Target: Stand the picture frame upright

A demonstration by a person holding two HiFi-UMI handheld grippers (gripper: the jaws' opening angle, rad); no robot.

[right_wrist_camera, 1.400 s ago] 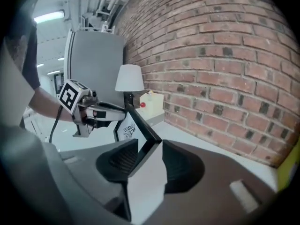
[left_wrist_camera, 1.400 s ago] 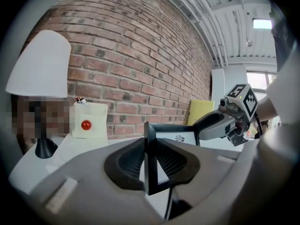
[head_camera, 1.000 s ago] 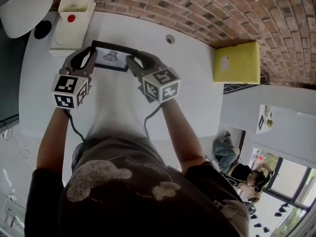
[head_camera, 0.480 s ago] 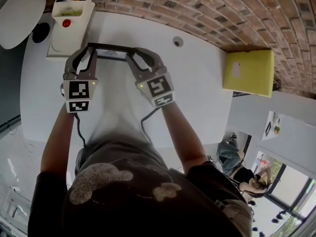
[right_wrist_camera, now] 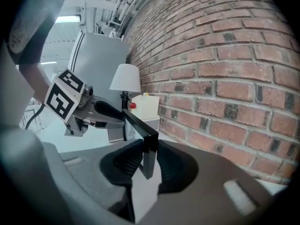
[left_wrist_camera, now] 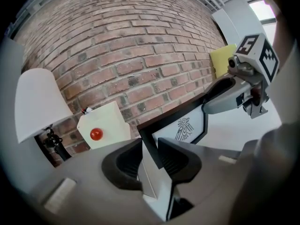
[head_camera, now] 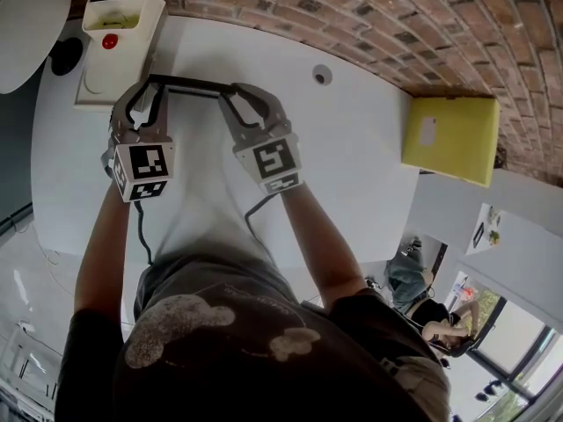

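The black picture frame [head_camera: 189, 86] stands on its edge on the white table [head_camera: 352, 183], so from the head view only its thin top edge shows. My left gripper [head_camera: 148, 93] holds its left end, and the pads touch the frame [left_wrist_camera: 180, 128] while the jaws are opening. My right gripper [head_camera: 236, 95] holds the right end, its jaws closing on the frame's black side edge [right_wrist_camera: 150, 153]. A black bird-like drawing on white shows in the left gripper view. Each gripper also appears in the other's view: the right gripper [left_wrist_camera: 225, 95] and the left gripper [right_wrist_camera: 108, 111].
A white box with a red knob [head_camera: 110, 42] sits just behind the frame's left end, by the brick wall [head_camera: 369, 16]. A white lamp shade [head_camera: 26, 16] stands at far left. A yellow box [head_camera: 449, 139] lies at the right. A small round hole [head_camera: 322, 75] marks the tabletop.
The frame has tipped from leaning back with its picture facing up to standing edge-on. Both grippers have moved with it, a little farther towards the wall.
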